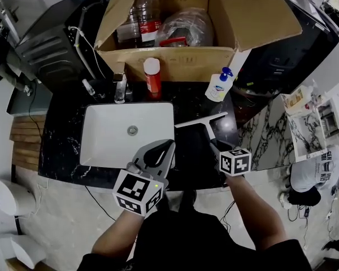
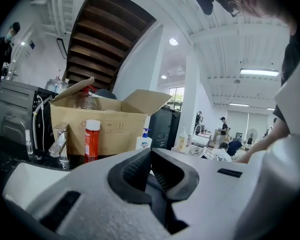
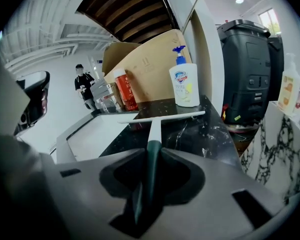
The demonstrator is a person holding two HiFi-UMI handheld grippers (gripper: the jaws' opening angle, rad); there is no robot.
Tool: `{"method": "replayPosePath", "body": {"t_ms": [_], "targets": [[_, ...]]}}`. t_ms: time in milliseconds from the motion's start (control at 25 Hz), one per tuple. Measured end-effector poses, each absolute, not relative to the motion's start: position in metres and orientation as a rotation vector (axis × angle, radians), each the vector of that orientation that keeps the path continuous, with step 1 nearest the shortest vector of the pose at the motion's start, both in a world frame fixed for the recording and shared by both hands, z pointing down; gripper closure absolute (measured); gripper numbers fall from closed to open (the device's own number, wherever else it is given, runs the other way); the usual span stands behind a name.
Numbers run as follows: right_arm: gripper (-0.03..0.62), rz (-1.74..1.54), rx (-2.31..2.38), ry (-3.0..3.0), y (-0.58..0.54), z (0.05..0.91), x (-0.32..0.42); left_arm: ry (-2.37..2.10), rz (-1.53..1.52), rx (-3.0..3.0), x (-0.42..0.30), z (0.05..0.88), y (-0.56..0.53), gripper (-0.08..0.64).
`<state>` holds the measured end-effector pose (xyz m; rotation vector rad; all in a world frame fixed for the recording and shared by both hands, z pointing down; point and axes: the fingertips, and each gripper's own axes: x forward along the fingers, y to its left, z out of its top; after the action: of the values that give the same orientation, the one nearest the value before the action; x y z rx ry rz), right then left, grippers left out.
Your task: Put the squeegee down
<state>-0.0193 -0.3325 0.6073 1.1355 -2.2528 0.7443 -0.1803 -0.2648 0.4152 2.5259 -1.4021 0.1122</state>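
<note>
A white T-shaped squeegee (image 1: 201, 121) with a dark green handle (image 3: 151, 156) points away from me over the black marble counter (image 1: 186, 100), just right of the white sink (image 1: 101, 137). My right gripper (image 1: 215, 149) is shut on its handle; in the right gripper view the blade (image 3: 162, 117) lies level, low over the counter, and I cannot tell whether it touches. My left gripper (image 1: 168, 146) is shut with nothing in it, over the sink's front right corner, its pads meeting at the tips (image 2: 151, 150).
An open cardboard box (image 1: 175, 61) holding bottles stands behind the sink. In front of it are a red spray can (image 1: 152, 78), a chrome faucet (image 1: 120, 87) and a pump soap bottle (image 1: 219, 87). A dark appliance (image 1: 45, 49) sits at the back left.
</note>
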Motion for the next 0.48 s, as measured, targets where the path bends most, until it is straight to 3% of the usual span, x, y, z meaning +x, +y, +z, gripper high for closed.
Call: {"method": "replayPosePath", "body": {"t_ms": [480], "targets": [[0.488,0.719,1.138,-2.209,-0.3336,0.6129,-0.023,-1.378,0.092,2.51,-0.1895,0.4189,-0.2673,0.551]]}}
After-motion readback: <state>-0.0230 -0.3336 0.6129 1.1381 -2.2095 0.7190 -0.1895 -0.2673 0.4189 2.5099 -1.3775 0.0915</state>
